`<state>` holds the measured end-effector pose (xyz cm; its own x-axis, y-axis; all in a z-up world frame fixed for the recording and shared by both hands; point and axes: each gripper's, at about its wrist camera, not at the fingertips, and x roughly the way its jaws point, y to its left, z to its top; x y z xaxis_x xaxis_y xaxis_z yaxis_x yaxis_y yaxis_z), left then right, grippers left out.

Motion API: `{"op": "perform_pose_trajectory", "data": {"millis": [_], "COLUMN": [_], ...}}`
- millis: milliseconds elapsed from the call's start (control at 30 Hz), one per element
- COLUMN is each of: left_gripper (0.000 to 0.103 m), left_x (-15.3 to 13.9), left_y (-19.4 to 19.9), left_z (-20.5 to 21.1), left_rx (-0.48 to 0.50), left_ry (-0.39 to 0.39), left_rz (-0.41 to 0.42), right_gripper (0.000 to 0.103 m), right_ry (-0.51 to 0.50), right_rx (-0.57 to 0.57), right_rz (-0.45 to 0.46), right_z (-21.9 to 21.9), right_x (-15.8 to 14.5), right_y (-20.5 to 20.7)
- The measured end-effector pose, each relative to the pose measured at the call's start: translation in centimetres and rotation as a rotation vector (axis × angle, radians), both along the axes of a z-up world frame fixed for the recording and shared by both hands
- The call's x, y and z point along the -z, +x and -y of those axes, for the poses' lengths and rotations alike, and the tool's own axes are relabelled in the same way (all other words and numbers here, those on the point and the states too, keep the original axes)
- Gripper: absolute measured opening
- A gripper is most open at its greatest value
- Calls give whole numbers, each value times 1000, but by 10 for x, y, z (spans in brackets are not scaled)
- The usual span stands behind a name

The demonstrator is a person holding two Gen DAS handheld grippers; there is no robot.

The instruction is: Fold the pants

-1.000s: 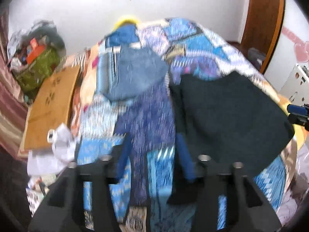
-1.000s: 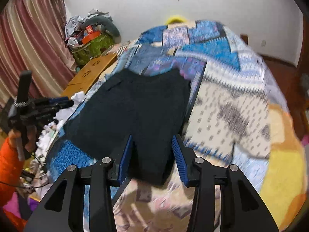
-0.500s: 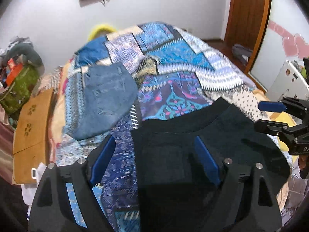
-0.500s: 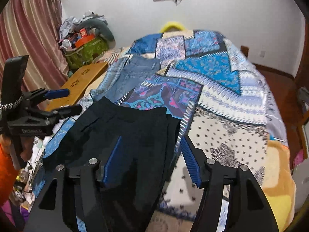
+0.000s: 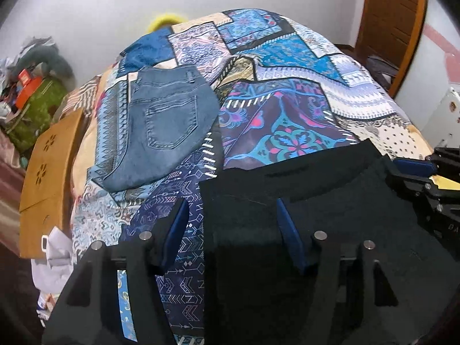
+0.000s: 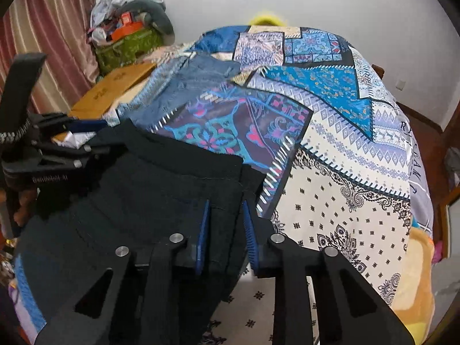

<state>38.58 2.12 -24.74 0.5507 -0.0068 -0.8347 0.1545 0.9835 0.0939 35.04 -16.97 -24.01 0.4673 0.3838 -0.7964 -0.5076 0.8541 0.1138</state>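
Your right gripper (image 6: 224, 231) is closing its jaws on the right edge of the black pants (image 6: 149, 198) lying between them, while your left gripper (image 5: 233, 230), jaws closing but not yet gripping, straddles the pants' left edge so both can lift together.

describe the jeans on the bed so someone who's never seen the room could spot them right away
Start at the bed with the patchwork quilt. On its left half, toward the wooden board beside the bed, lie the jeans, folded flat with a back pocket facing up. They are faded blue denim, unlike the black pants lying nearer the grippers.
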Motion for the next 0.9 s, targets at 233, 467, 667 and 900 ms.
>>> {"op": "perform_pose_trajectory", "data": {"millis": [233,467,667,900], "left_gripper": [67,84,90,90], "left_x": [-21,-66,-58,-11], "left_y": [-6,-37,-53,-46], "left_z": [-5,-29,-36,-35], "left_rx": [26,24,56,69], "left_ry": [-1,-84,-152,-218], "left_rz": [19,104,40,-143], "right_gripper": [21,44,69,70], "right_ry": [19,115,173,185], "right_rx": [16,47,85,75], "right_rz": [-50,19,31,-138], "right_z": [7,27,34,26], "right_x": [-12,-53,-58,-11], "right_y": [2,-30,-52,-58]}}
